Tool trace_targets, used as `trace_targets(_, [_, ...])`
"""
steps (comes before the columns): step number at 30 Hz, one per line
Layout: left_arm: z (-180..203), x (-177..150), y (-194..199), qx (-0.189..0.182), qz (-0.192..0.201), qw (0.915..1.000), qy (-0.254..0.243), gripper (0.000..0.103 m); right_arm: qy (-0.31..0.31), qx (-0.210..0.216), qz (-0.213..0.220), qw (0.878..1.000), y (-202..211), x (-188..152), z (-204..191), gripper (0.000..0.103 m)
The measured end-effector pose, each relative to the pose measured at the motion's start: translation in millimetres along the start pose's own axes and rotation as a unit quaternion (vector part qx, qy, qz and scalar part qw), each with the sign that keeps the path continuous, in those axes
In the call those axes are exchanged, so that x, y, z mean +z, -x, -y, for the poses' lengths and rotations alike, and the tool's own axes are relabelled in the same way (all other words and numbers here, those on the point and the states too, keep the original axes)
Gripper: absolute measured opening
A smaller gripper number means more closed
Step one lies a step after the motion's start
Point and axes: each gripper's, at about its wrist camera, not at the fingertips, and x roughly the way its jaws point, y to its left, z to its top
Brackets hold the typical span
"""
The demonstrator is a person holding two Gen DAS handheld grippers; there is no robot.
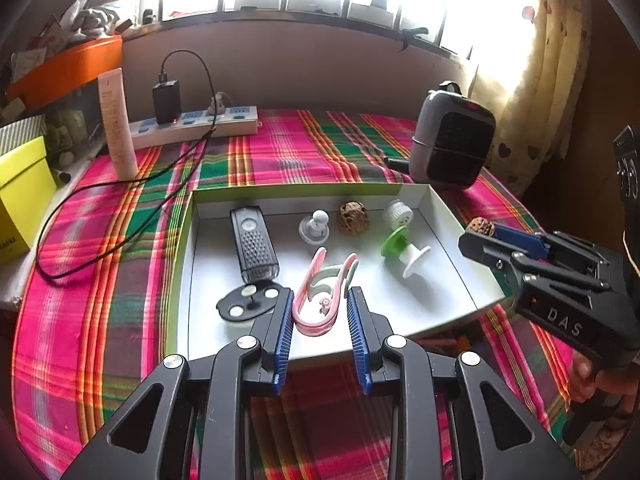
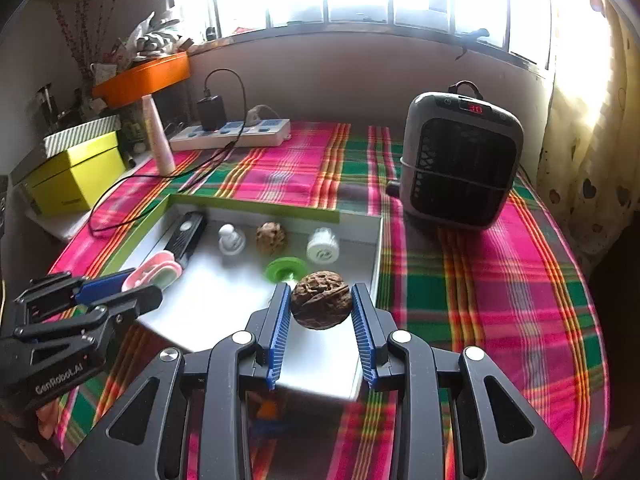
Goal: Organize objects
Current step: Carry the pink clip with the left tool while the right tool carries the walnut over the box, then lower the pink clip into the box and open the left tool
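Aloft, right tongs (image 2: 322, 306) around walnut (image 2: 321, 305) (over tray (image 2: 374, 248)).

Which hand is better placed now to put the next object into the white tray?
The right. Its tongs already grip a walnut above the near right part of the white tray. The left tongs are open and empty over the pink clip.

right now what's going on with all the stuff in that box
A person holds a gripper in each hand, sorting small things in a shallow box on a plaid cloth. The right gripper is shut on a walnut, held over the box's near right part. The left gripper is open around a pink clip lying in the box. A second walnut sits at the back.
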Motion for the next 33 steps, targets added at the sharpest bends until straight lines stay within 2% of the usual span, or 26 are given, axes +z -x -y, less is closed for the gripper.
trace_targets(13, [0, 12, -25, 0.004, -0.017, 0.9998, 0.004, 0.025, 0.019, -0.014, -0.032, 0.999, -34, 11, 8, 0.032])
trace_targets(33, [1, 15, -51, 0.011, -0.040, 0.9991, 0.004, 0.025, 0.047, -0.014, -0.057, 0.997, -57, 10, -6, 0.032])
